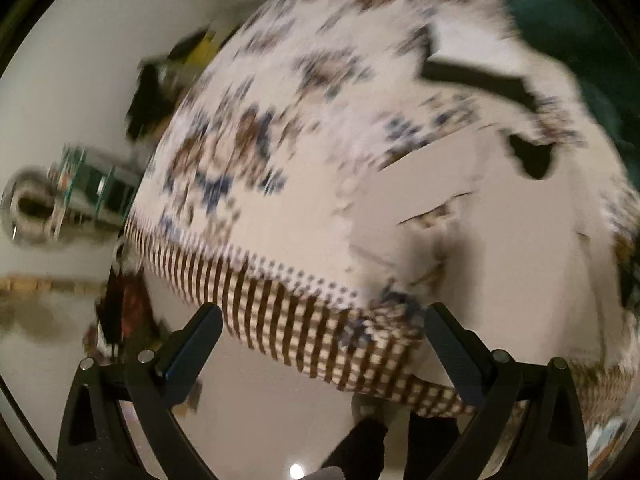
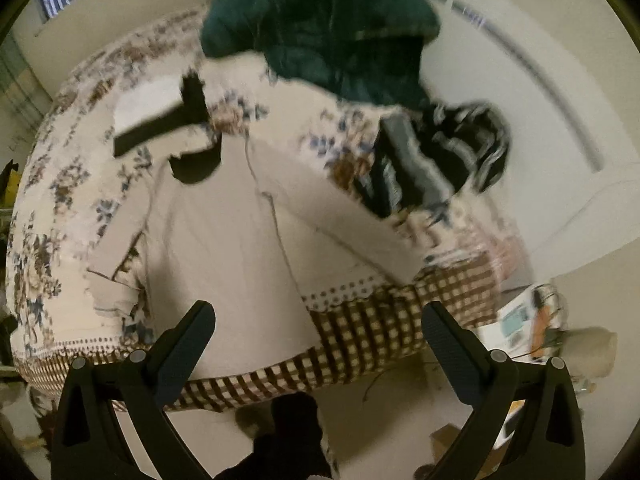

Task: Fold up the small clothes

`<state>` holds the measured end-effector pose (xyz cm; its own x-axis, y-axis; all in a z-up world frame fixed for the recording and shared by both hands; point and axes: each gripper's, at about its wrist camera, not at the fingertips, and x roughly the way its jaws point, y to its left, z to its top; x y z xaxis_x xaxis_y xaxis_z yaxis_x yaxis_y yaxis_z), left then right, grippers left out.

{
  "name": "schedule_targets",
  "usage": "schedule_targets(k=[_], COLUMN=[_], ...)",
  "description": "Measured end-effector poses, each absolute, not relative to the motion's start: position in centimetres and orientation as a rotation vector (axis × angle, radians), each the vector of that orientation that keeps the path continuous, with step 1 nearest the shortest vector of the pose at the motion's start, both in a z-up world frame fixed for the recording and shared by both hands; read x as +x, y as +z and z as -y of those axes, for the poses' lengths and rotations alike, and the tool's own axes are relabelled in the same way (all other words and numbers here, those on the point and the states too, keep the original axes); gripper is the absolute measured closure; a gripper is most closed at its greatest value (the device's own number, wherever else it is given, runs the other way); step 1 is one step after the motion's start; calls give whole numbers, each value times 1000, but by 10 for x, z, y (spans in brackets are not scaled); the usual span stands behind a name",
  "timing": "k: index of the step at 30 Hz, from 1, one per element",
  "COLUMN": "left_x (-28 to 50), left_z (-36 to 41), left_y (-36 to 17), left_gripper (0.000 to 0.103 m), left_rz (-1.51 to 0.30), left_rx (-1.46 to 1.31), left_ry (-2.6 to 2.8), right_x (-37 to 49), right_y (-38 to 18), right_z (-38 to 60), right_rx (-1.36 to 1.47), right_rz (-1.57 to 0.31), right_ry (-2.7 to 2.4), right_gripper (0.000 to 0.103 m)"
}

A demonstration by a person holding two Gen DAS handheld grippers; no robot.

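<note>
Both pairs of jaws stand spread and hold nothing: the left gripper hovers with the checked border of the floral bedcover between its fingers, and the right gripper hangs over the lower hem of the beige garment. Ahead of the right jaws that garment lies spread flat, sleeves out, black collar farthest away. Beyond it, to the right, a dark green garment and a black-and-white striped one sit heaped, so folding looks barely begun, with every piece left.
</note>
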<state>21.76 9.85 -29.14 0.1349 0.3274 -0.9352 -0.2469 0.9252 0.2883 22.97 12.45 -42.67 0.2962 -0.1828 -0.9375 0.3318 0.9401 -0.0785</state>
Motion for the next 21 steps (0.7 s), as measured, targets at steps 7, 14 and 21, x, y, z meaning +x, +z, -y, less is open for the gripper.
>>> schedule_targets(k=[7,14,21], left_x=[248,297,296], left_z=[-120,-94,-82], left_y=[-414,-517,-565], left_gripper=[0,32,98], left_rz=[-1523,-1614,-1654], left_rx=[-62,-287,-270], left_ry=[533,390,282], right_x=[314,354,362], right_y=[-583,-683,-727], right_z=[-107,-117,-126], right_rx=[117,60,42], right_rz=[-1374,-1514,-1593], right_ry=[-325,-363,-419], right_gripper=[0,0,0])
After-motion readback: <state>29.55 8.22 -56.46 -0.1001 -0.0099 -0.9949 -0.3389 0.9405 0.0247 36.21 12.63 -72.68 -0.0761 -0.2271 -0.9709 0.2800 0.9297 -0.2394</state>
